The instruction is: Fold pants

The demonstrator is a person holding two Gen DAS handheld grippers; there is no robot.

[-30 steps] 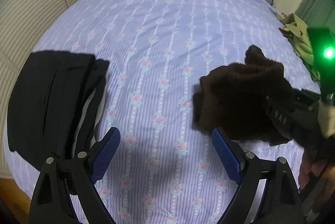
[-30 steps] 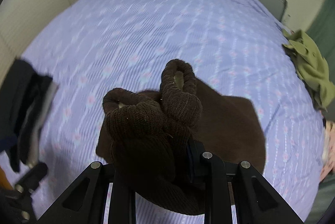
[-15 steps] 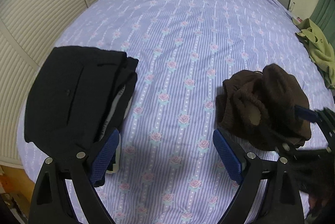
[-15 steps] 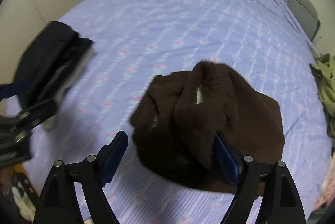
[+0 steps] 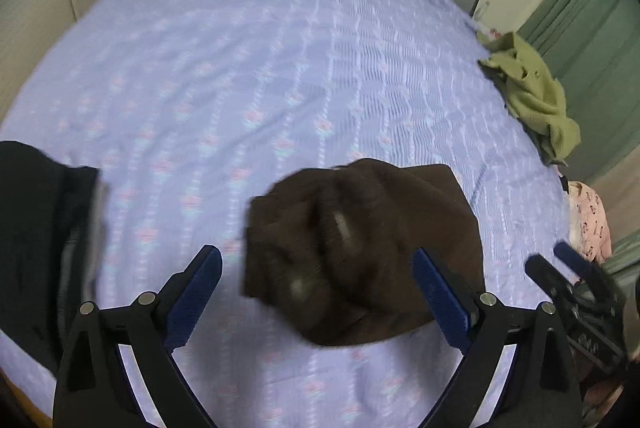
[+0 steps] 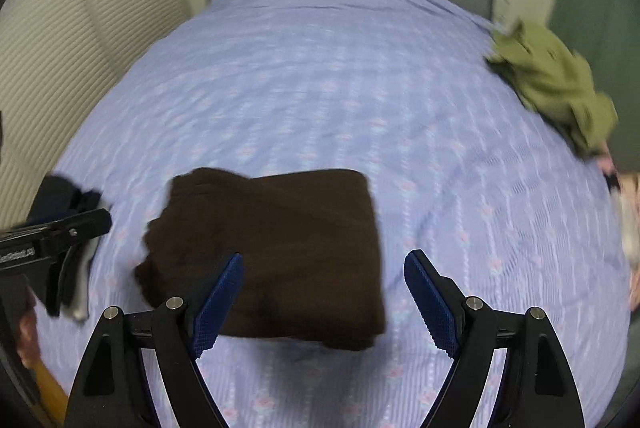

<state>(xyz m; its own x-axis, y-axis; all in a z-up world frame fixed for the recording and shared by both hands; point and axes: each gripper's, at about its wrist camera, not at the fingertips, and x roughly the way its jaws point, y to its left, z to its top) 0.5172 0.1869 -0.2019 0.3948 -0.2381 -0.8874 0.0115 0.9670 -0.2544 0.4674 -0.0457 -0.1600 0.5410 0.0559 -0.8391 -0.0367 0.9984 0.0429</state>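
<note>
Brown pants (image 6: pixel 272 256): released since 0.5 s ago, lying folded on bed (image 6: pixel 340 76). Right gripper (image 6: pixel 323 298) & left gripper (image 5: pixel 316 302): jaws wide, holding nothing. Fold prob. done.

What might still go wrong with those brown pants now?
The brown pants lie folded, but their left edge looks bunched, so the fold may loosen. Both tongs, left and right, hang open close above them and could snag the knit. The black clothes lie near; a nudge could mix the piles.
</note>
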